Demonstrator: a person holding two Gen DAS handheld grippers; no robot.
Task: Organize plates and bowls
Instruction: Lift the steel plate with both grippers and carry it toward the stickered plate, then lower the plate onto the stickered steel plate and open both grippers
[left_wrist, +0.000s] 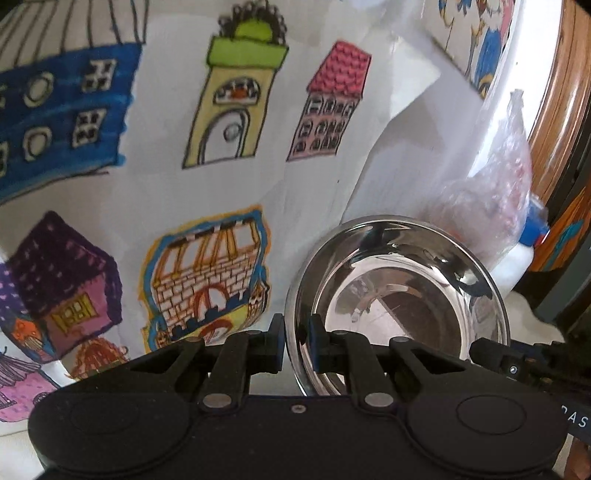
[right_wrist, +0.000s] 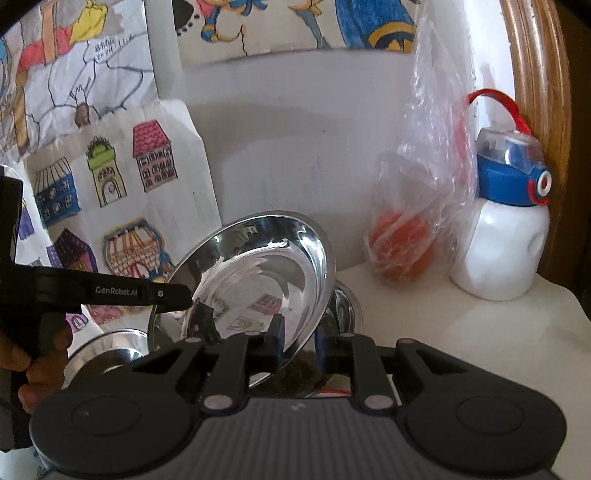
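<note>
From the left, the left gripper (right_wrist: 177, 293) pinches a steel bowl (left_wrist: 399, 291) by its rim; centre, the right gripper (right_wrist: 299, 343) nips the tilted bowl's near edge above two more steel bowls (right_wrist: 343, 306) on the table (right_wrist: 480, 332). Thin rim holds could slip, clattering the bowl towards the plastic bag (right_wrist: 417, 206) and bottle (right_wrist: 506, 218).

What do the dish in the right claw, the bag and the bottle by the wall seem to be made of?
The dish looks like polished stainless steel: it mirrors the drawings. The bag looks like thin clear plastic film, crinkled and glinting, with something orange showing through. The bottle seems to be matte white plastic with a blue lid; the look leaves the exact material open.
</note>
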